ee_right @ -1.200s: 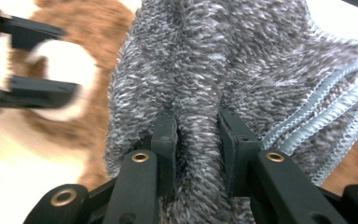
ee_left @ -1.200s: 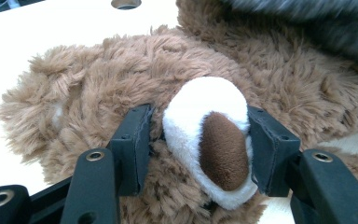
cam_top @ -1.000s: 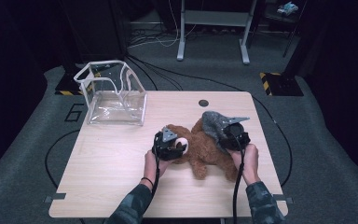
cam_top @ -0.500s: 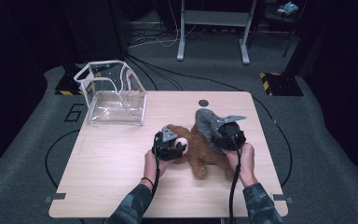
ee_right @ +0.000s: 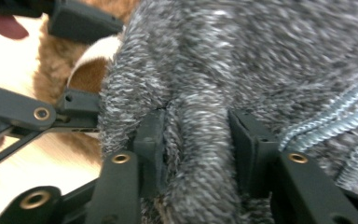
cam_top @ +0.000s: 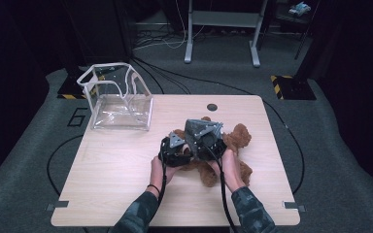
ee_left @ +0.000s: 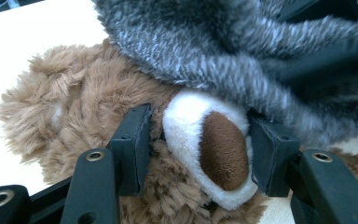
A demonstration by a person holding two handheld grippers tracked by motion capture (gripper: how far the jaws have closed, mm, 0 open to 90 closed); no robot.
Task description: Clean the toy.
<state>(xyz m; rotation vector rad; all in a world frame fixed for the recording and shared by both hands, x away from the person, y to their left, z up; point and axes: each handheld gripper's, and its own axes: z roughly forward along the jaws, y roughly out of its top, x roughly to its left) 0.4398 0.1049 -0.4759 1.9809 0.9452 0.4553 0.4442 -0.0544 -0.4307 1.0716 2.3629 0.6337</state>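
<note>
Teddy bear (cam_top: 233,141) under grey knit (ee_right: 242,60) (bag (cam_top: 119,99) apart).

A single large digit "6" (cam_top: 79,118) is marked in black on the grey carpeted floor, just left of the pale wooden table (cam_top: 126,165) and beside the clear plastic box (cam_top: 119,103). No other writing is legible.

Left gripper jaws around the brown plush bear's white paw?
Yes, the left gripper has one black jaw on either side of the brown plush bear's white paw.
</note>
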